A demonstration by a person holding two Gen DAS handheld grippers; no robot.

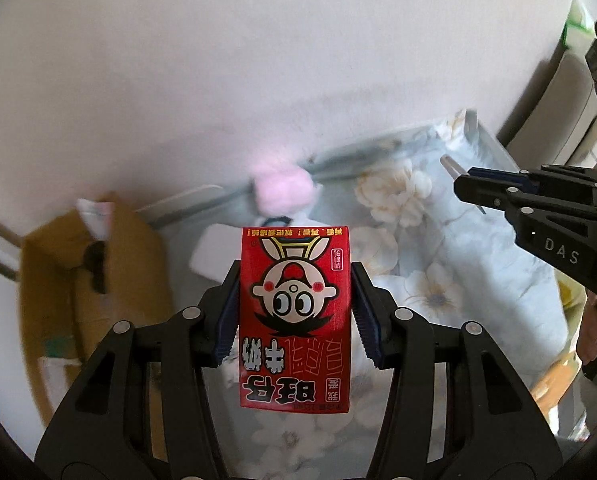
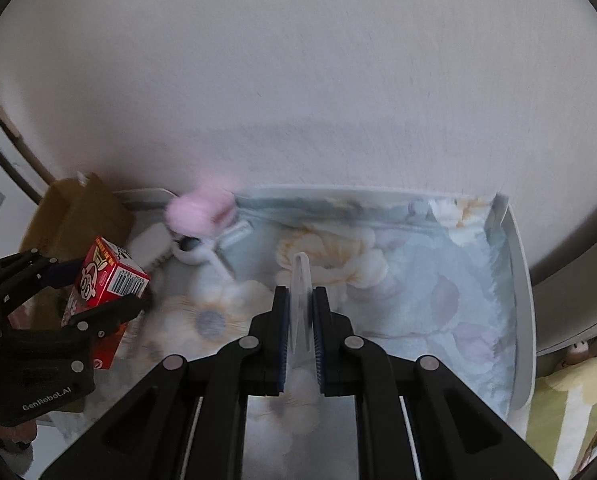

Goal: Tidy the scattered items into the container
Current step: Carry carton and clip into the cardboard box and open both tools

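Observation:
My left gripper (image 1: 296, 272) is shut on a red milk carton (image 1: 294, 320) with a cartoon face, held upside down above the floral cloth (image 1: 438, 264). In the right wrist view that carton (image 2: 106, 276) sits in the left gripper (image 2: 110, 286) at the far left. My right gripper (image 2: 300, 292) is shut on a thin clear plastic piece (image 2: 300, 276) that sticks out past its fingertips. In the left wrist view the right gripper (image 1: 464, 188) holds that clear piece (image 1: 450, 166) at the right edge. An open brown cardboard box (image 1: 78, 280) stands to the left.
A blurred pink fluffy item (image 2: 202, 208), a white block (image 1: 214, 252) and a round white and black item (image 2: 192, 250) lie beside the box (image 2: 82, 208). A white tray rim (image 2: 520, 280) borders the cloth on the right. A pale wall rises behind.

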